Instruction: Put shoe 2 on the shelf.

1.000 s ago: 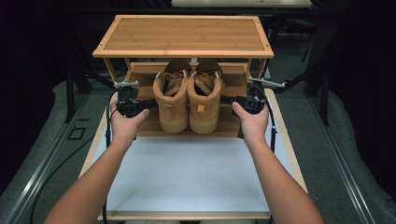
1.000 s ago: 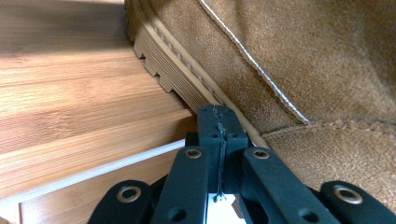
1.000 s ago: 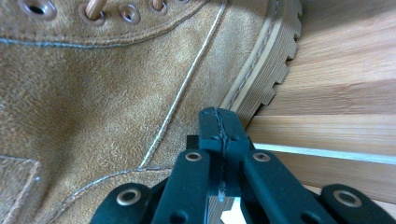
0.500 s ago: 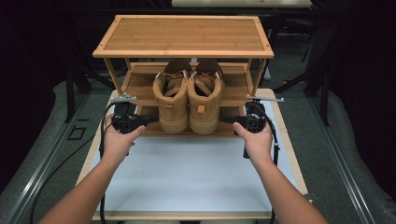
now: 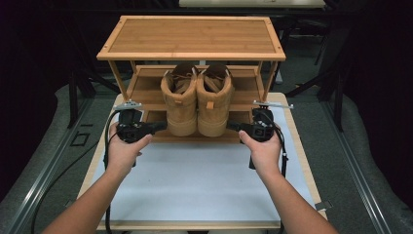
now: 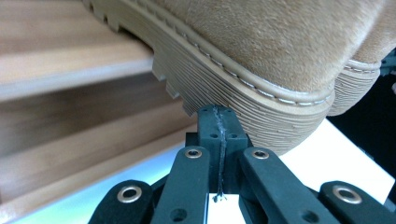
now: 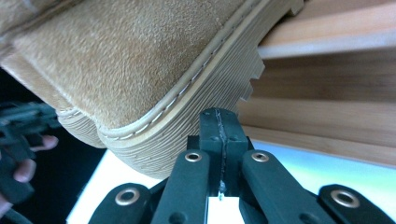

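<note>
Both hand-held grippers, left [image 5: 160, 126] and right [image 5: 233, 127], closed empty, flank unbranded tan boots [image 5: 197, 100].

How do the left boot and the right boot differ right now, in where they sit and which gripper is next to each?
The left boot stands on the left of the pair, with the left gripper at its outer sole; the right boot stands on the right, with the right gripper at its outer sole. The left boot's heel shows no pull tab; the right boot's shows a small one. Both are tan suede, upright, heels toward the person, side by side on the rack shelf. Both grippers' jaws are shut.
</note>
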